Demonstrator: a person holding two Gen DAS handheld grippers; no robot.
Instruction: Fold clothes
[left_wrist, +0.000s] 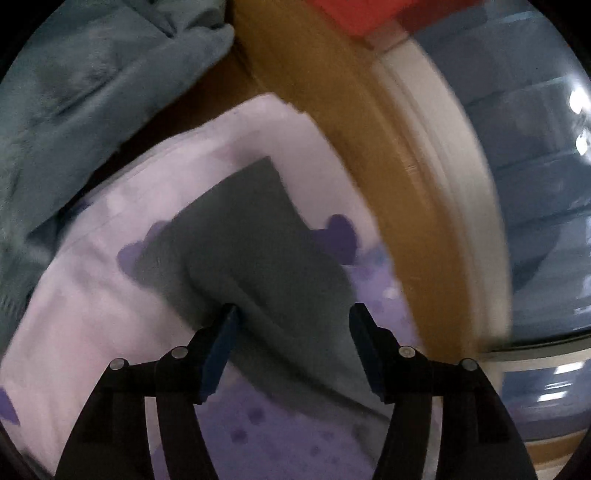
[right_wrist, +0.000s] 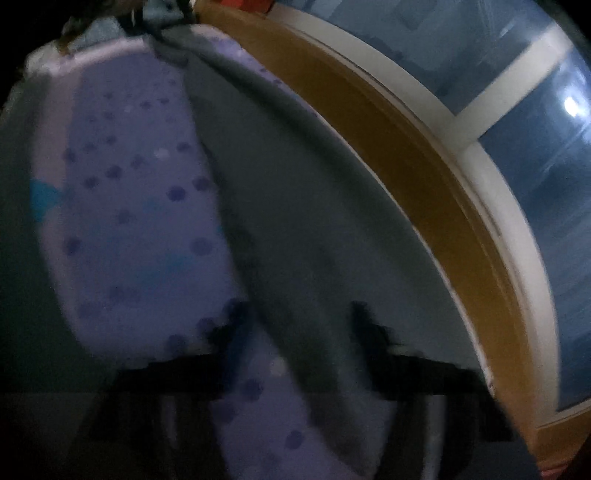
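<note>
The grey garment (left_wrist: 255, 240) lies on the pale cloth with purple dots (left_wrist: 110, 280), which serves as the landmark here. The left gripper (left_wrist: 293, 314) hangs over the grey garment's near end with its jaws apart, the fabric between them but not pinched. Beyond the dotted cloth sits a heap of blue-grey fabric (left_wrist: 92, 74); to its right runs the table's wooden edge (left_wrist: 376, 155). The right gripper (right_wrist: 299, 325) is badly blurred; its jaws seem spread over the grey garment, though I cannot tell for sure.
</note>
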